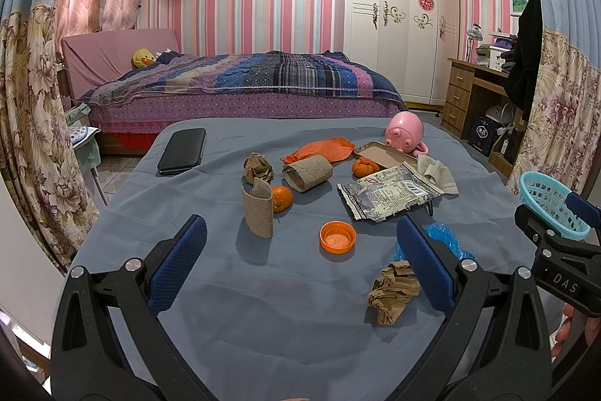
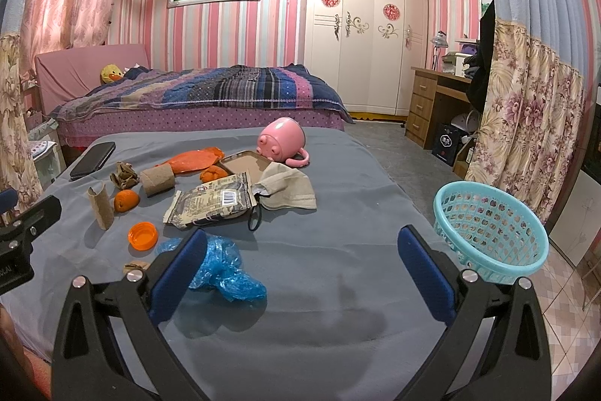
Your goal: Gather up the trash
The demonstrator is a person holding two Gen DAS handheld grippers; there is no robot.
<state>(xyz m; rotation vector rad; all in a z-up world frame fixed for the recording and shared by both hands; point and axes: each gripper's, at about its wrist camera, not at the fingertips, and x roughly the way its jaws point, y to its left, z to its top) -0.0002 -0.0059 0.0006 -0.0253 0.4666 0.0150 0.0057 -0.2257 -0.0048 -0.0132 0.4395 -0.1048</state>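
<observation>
On the grey table (image 1: 225, 307), the crumpled brown paper (image 1: 392, 292) lies just beside the left claw (image 1: 300, 262), and both claws are wide apart; the right claw (image 2: 302, 269) holds nothing.

A black phone (image 1: 182, 150) lies at the far left of the grey-blue cloth (image 1: 263, 318). A pink octopus mug (image 2: 282, 139) lies tipped on its side at the far end. Beyond stands a bed (image 1: 240, 81) with a yellow duck plush (image 1: 142, 58); a white wardrobe (image 1: 398, 25) and wooden desk (image 1: 469, 93) stand far right.
</observation>
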